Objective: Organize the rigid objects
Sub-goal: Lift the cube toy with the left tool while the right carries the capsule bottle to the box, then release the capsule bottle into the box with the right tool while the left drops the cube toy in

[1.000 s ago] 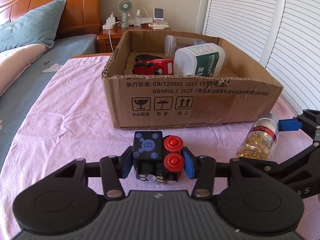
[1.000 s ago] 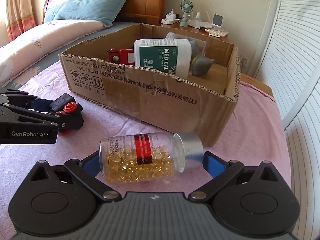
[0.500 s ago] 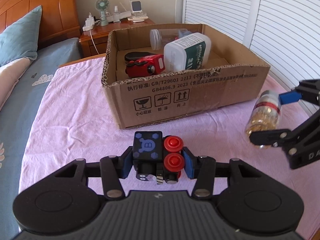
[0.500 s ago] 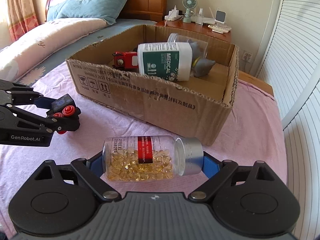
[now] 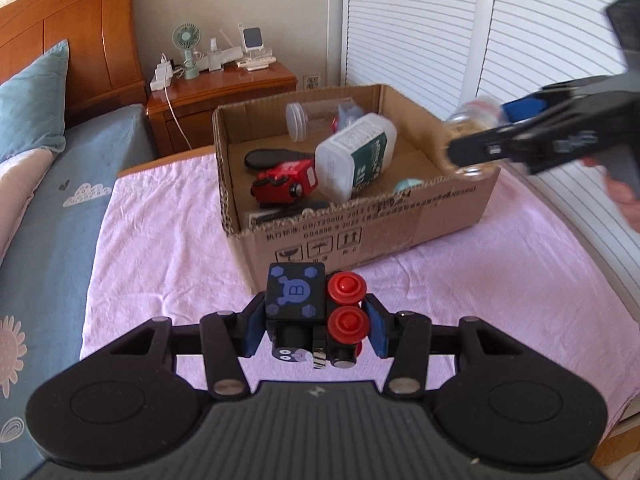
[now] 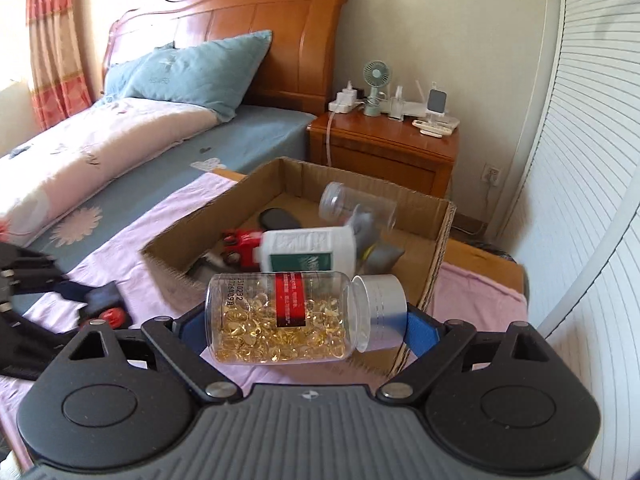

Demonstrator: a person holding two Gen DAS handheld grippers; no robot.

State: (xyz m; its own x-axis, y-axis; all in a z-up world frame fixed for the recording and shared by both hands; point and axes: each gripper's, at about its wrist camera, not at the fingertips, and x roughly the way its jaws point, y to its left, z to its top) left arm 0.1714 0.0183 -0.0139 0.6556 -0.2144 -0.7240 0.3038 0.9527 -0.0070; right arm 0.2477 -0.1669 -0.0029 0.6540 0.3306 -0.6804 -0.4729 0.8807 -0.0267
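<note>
- left tongs (image 5: 316,322): clamped tight on a black toy block w/ red knobs (image 5: 314,310), blue pads pressing both sides. It has a blue "B" print on top and it's held up off the pink sheet (image 5: 160,240).
- right tongs (image 6: 306,320): spread wide but gripping a clear capsule bottle (image 6: 288,316) end to end, lying sideways, one pad on the base, the other on the silver cap. Full of gold softgels, red label band round the middle. It's up in the air at the near right corner of the box; in the left cam it's blurry.
- cardboard box (image 5: 360,236): open top, sits on the pink sheet just past both tongs, printed text + handling icons on the front wall.
- inside the box: red toy truck (image 5: 286,186) near the front left, white medical bottle w/ green label (image 5: 354,156) leaning tilted next to it, flat black oval thing (image 5: 272,158) behind the truck, clear empty jar (image 5: 316,120) on its side at the back. Something grey by the jar, can't tell what.
- further back: wooden nightstand (image 6: 384,152) w/ a small green fan (image 6: 375,86), charger and some white gadgets.
- bed (image 6: 120,168) off to the left w/ a teal pillow (image 6: 192,72) against a wooden headboard; white louvred doors (image 5: 420,28) on the right.
</note>
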